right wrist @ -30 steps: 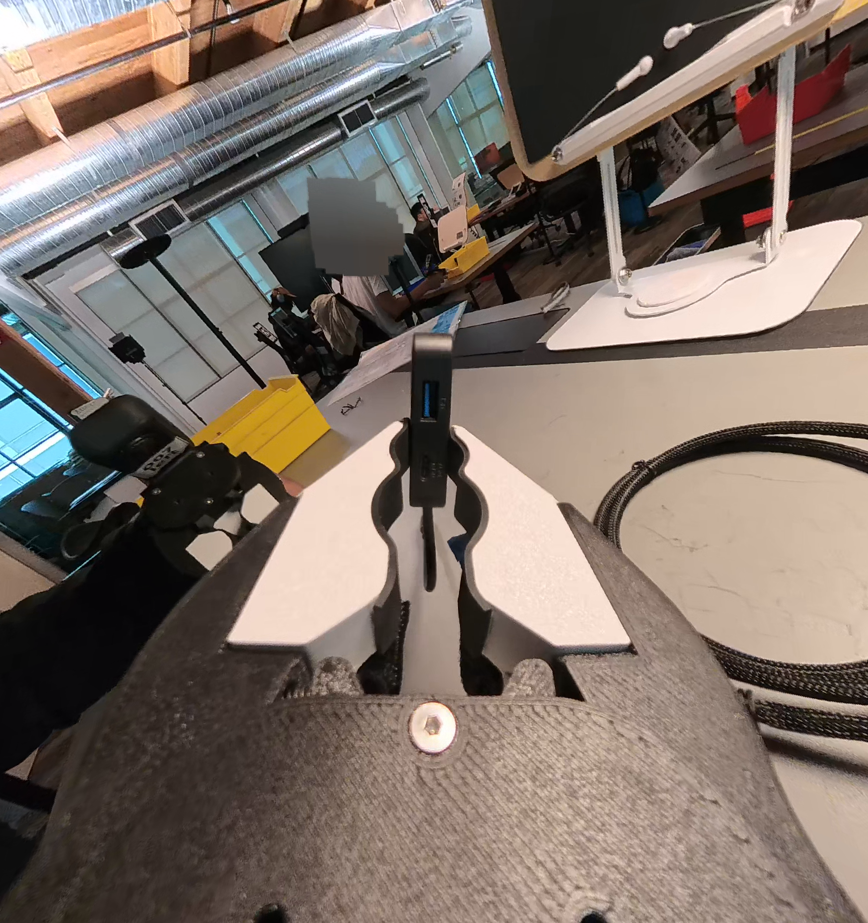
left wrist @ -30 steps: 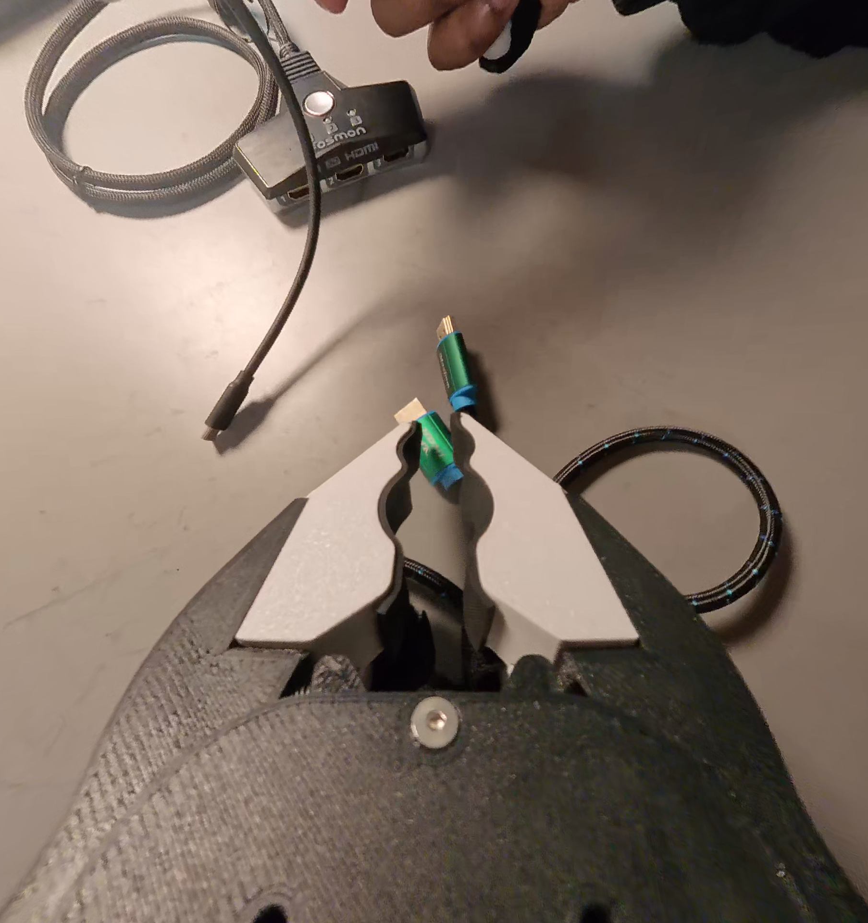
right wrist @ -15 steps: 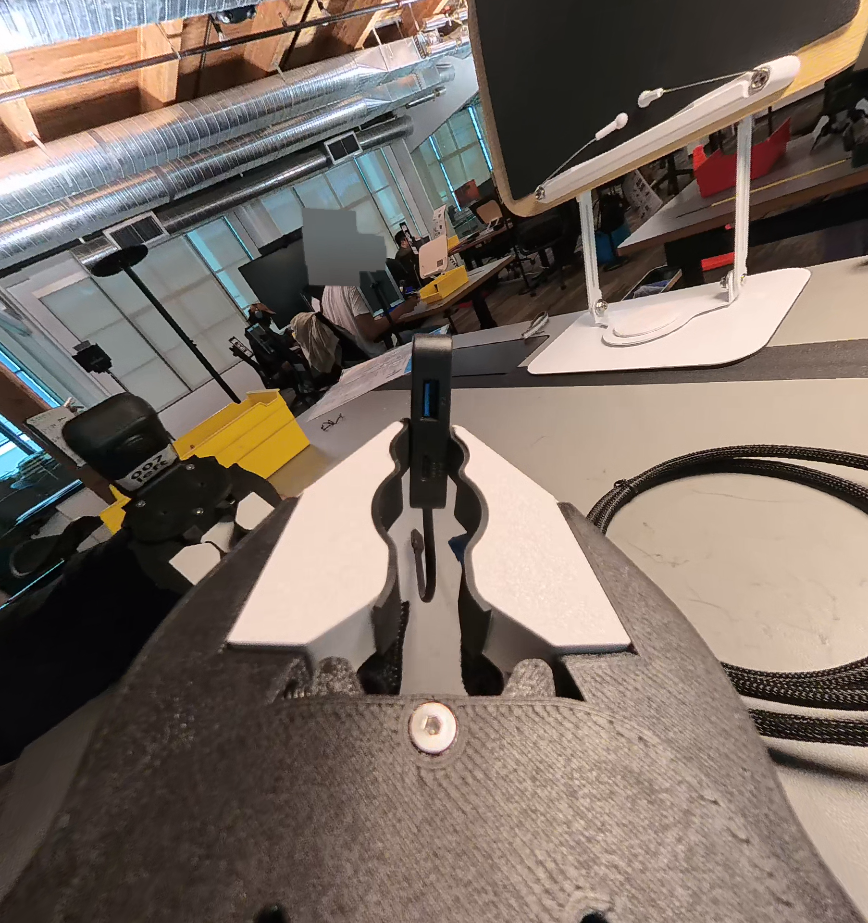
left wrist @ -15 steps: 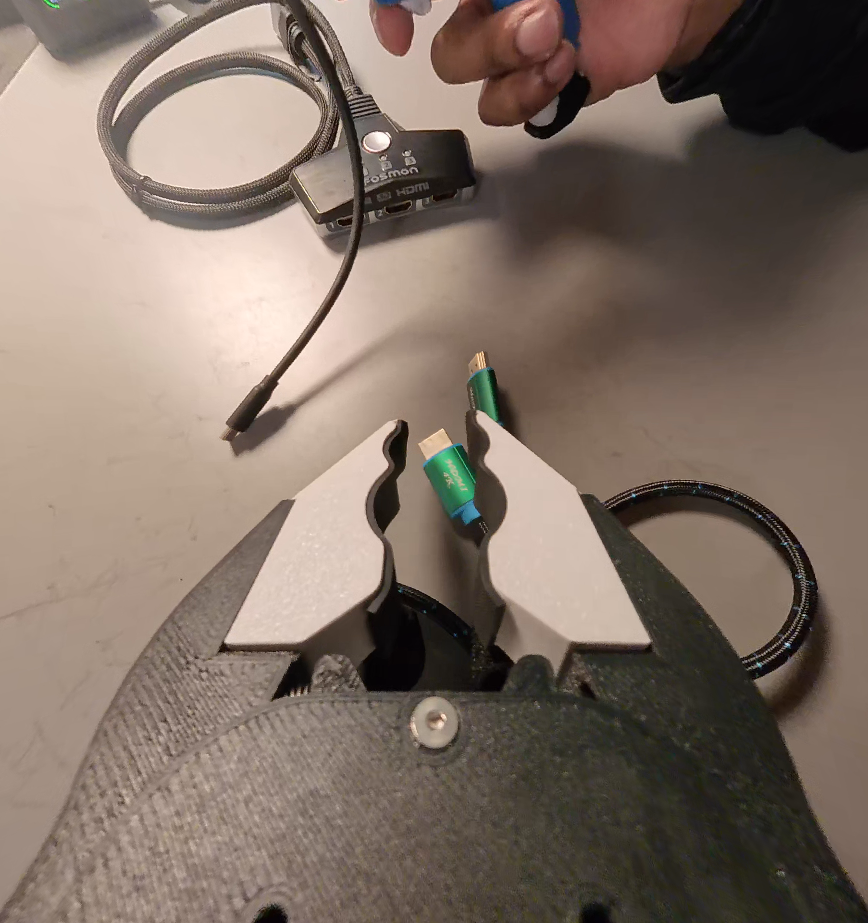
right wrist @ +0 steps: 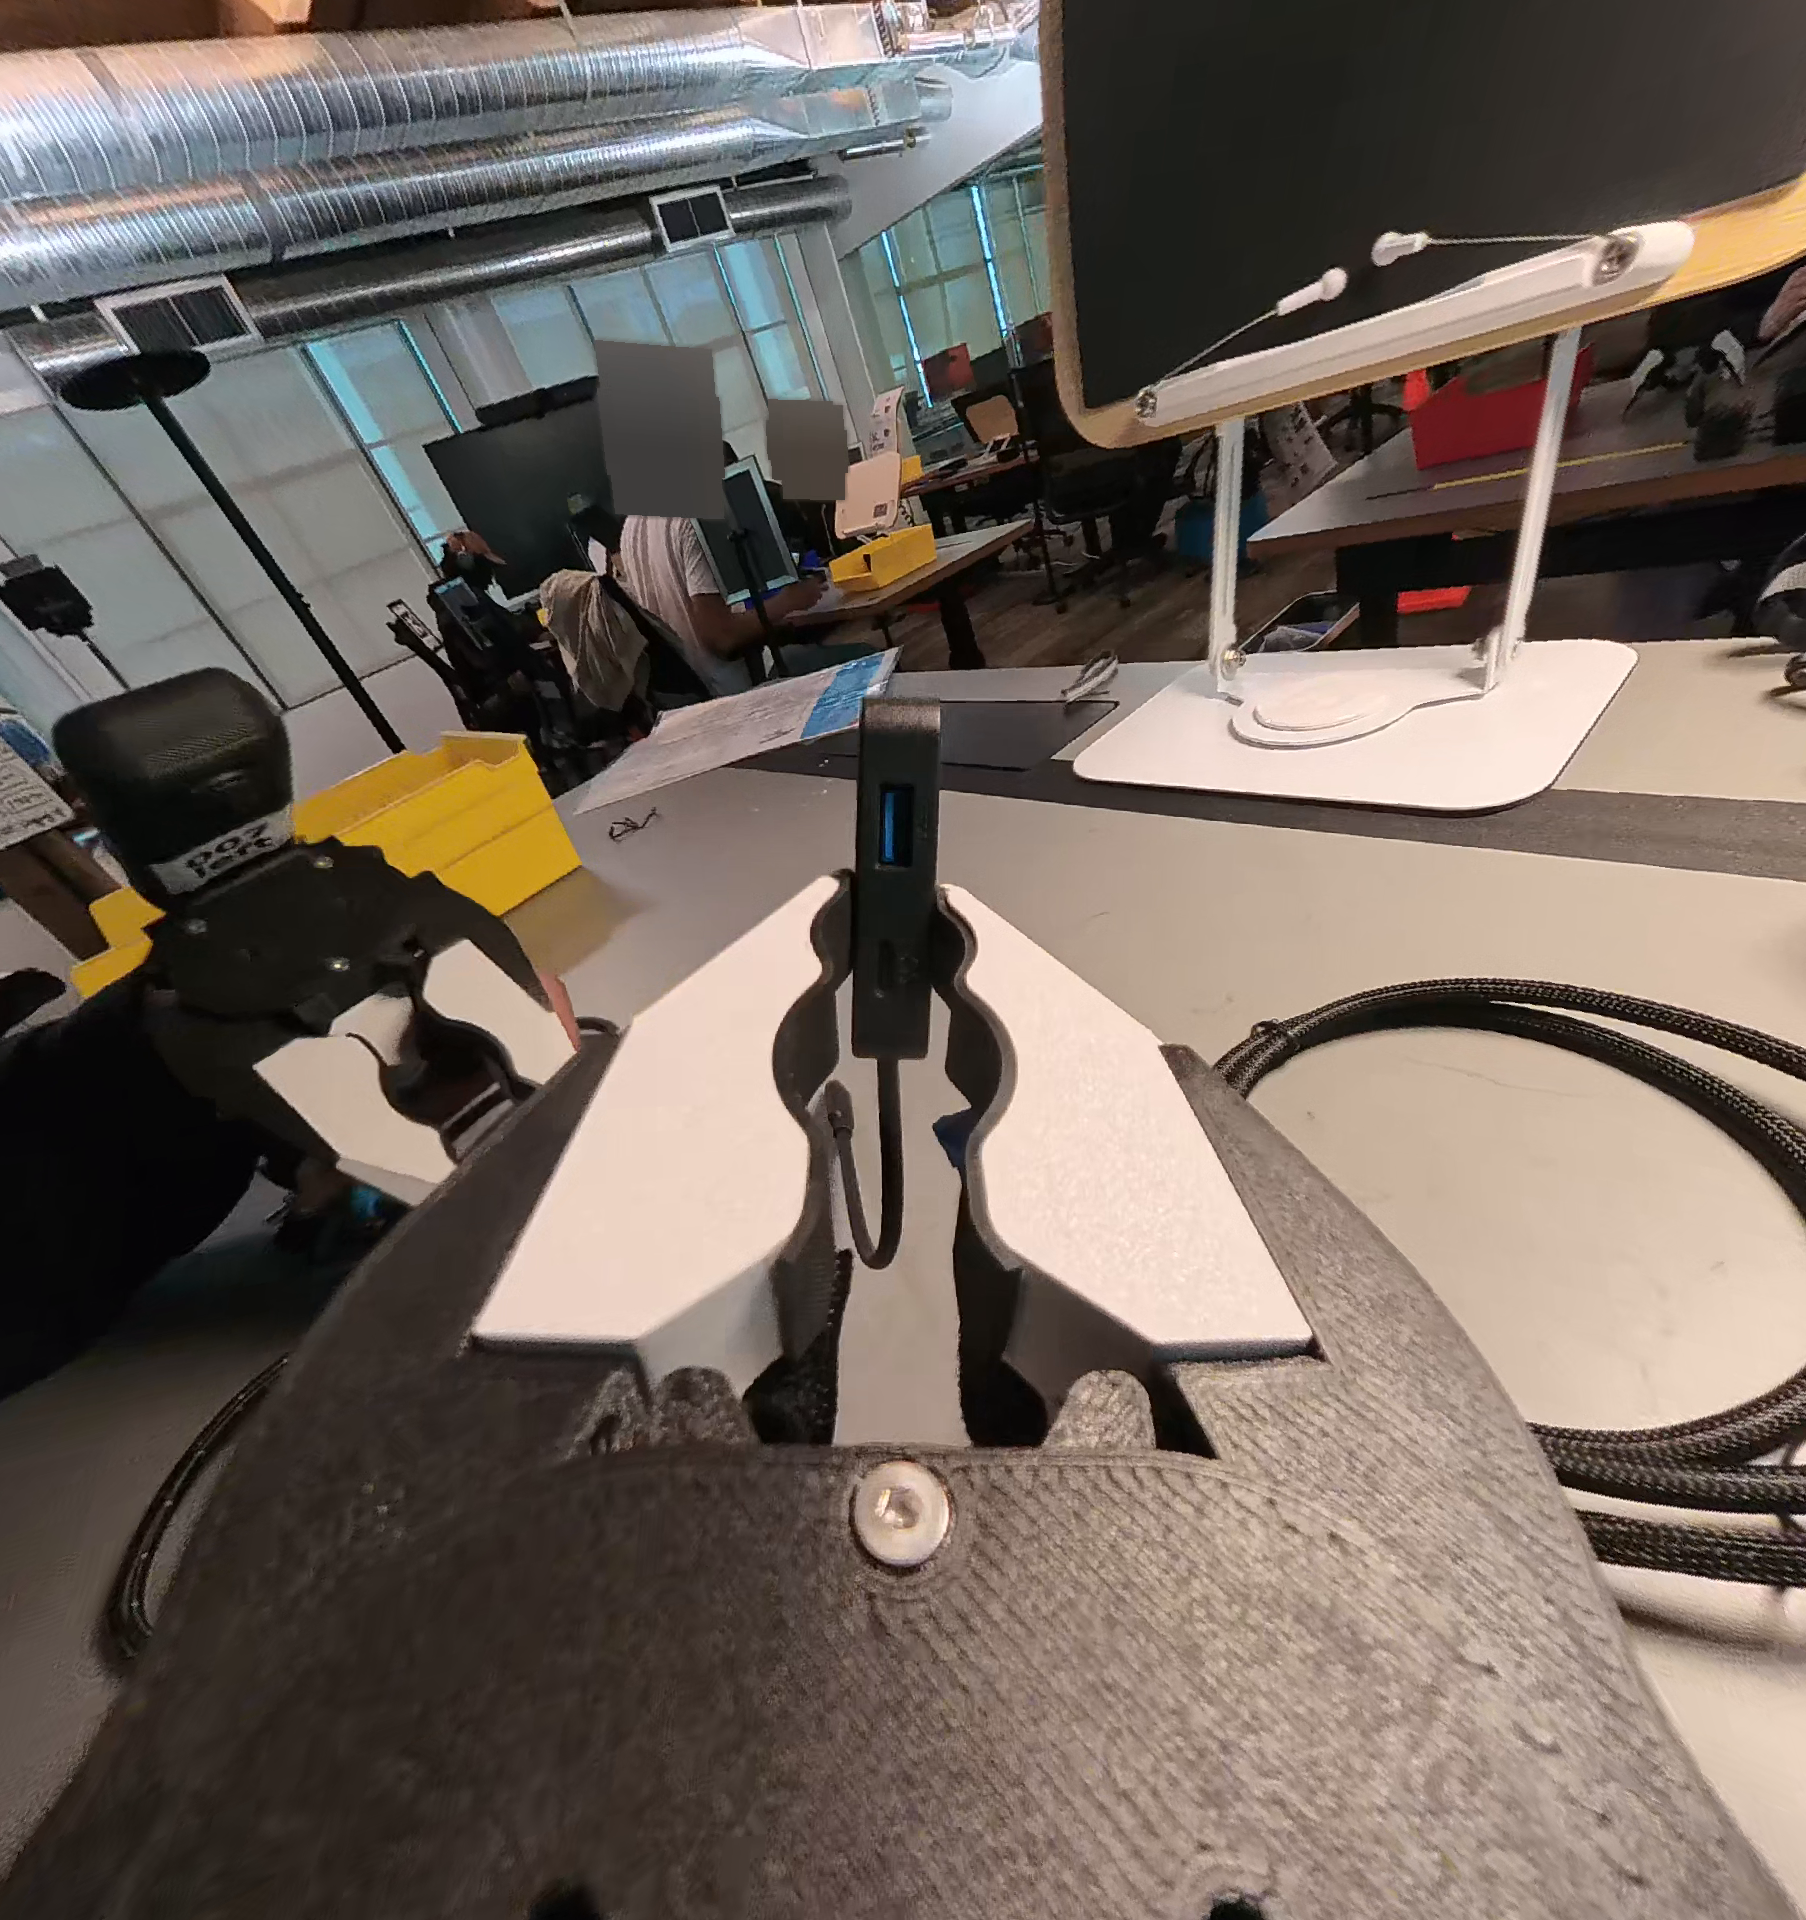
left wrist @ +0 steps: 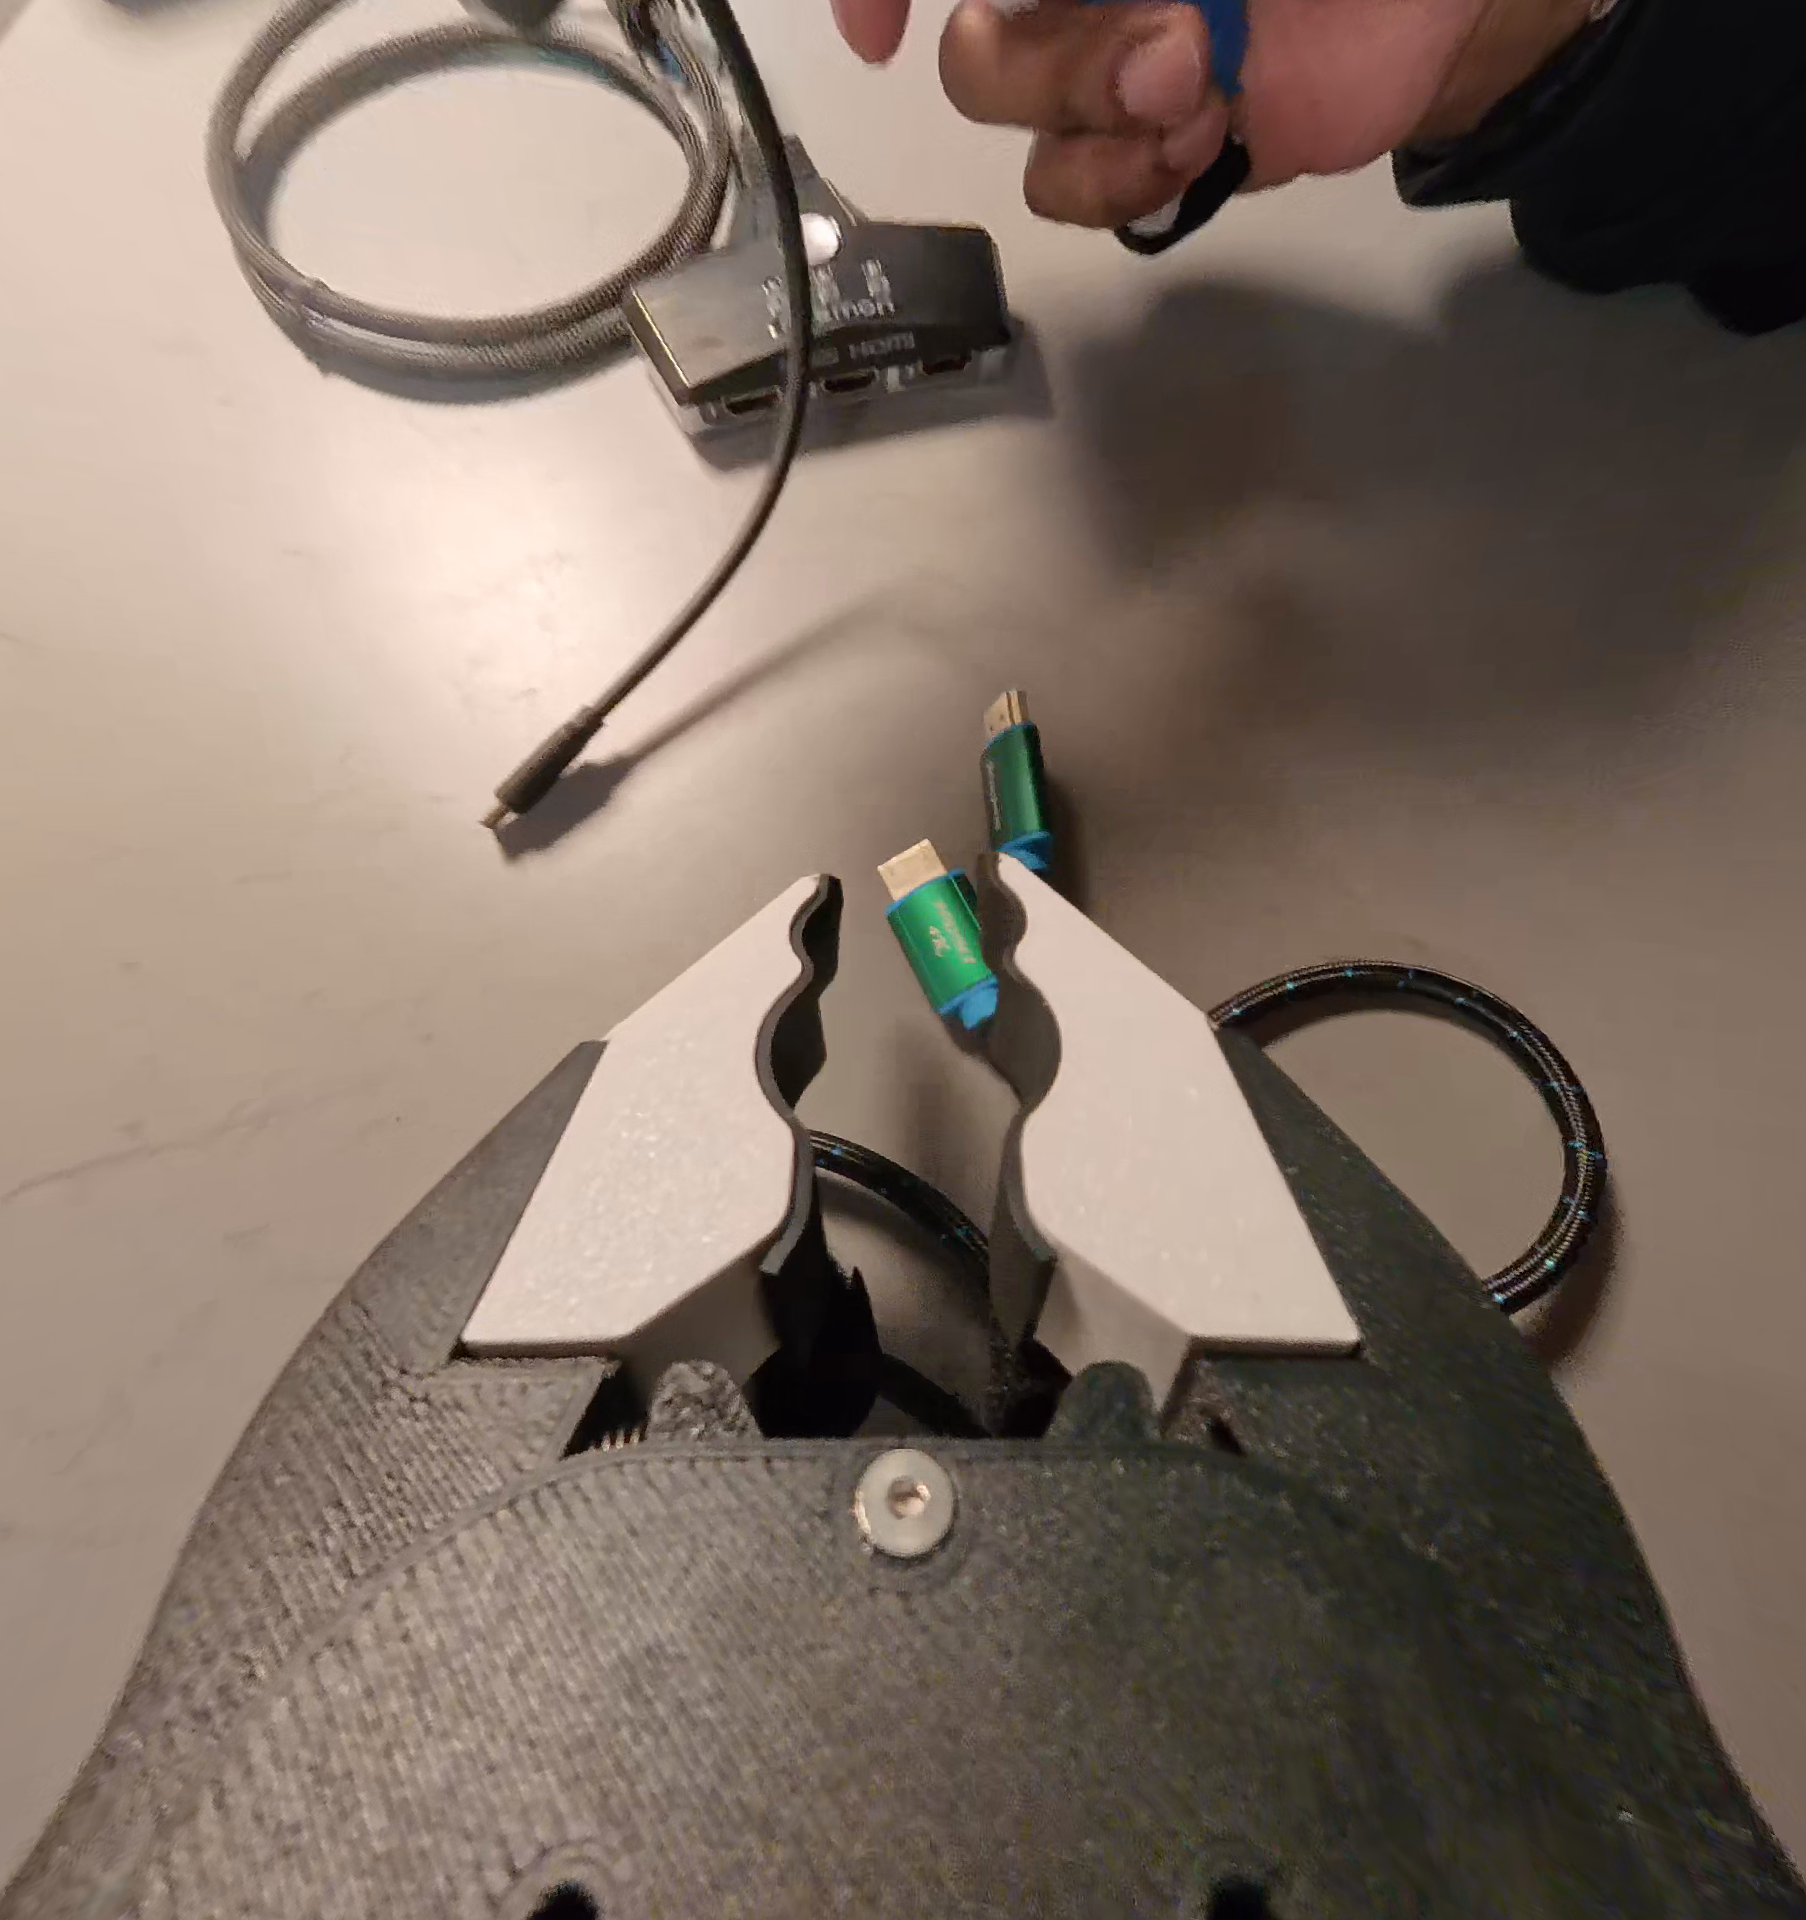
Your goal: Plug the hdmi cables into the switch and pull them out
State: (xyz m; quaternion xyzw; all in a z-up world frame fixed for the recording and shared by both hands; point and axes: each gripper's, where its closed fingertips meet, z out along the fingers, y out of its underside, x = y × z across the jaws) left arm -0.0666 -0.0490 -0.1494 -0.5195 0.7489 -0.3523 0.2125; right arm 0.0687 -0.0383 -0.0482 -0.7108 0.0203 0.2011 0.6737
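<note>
Left gripper (left wrist: 909, 883) now wider, green plug (left wrist: 932, 948) pointing up-left

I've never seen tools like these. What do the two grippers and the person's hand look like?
Each gripper, left and right, has a black, ribbed printed body with a silver screw and two pale grey wedge-shaped fingers with wavy inner edges. The hand wears a dark sleeve and blue and black finger loops.

grey desk (right wrist: 1398, 935) | windows (right wrist: 379, 416) | ceiling ducts (right wrist: 359, 156)
</note>
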